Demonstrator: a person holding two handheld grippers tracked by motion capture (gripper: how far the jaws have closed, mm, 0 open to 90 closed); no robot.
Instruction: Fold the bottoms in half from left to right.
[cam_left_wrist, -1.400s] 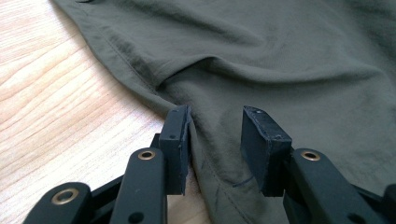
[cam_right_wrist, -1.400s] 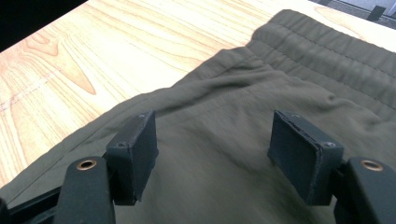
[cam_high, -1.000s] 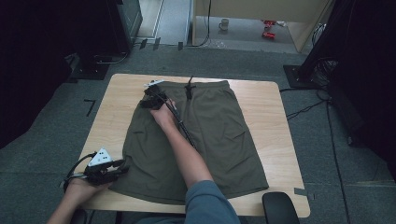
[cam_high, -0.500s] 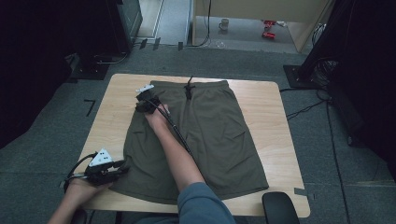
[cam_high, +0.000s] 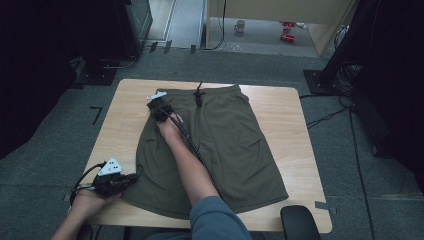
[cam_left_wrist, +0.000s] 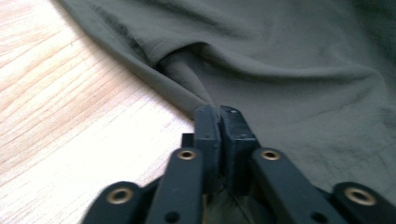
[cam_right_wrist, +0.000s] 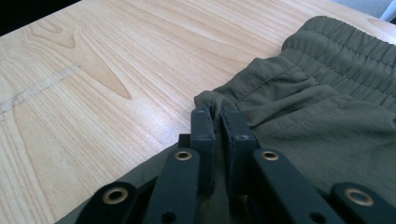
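Olive shorts (cam_high: 225, 145) lie flat on the wooden table (cam_high: 285, 110), waistband at the far side. My left gripper (cam_high: 133, 178) is at the near left hem. Its jaws have just been closing and now pinch the hem fabric (cam_left_wrist: 187, 70), seen close in the left gripper view with the gripper (cam_left_wrist: 217, 112) shut on it. My right gripper (cam_high: 154, 103) reaches across to the far left corner by the waistband (cam_right_wrist: 345, 42). Its jaws have also just been closing, and the gripper (cam_right_wrist: 215, 112) pinches a raised fold of the shorts' side edge.
A black drawstring (cam_high: 199, 95) lies at the waistband's middle. The right gripper's cable (cam_high: 197, 152) runs back along the forearm over the shorts. A dark rounded seat part (cam_high: 300, 222) sits by the table's near right edge. Bare wood (cam_right_wrist: 93, 70) lies left of the shorts.
The right gripper has shifted slightly left, to the shorts' far left corner. The left hand has stayed at the near left hem.
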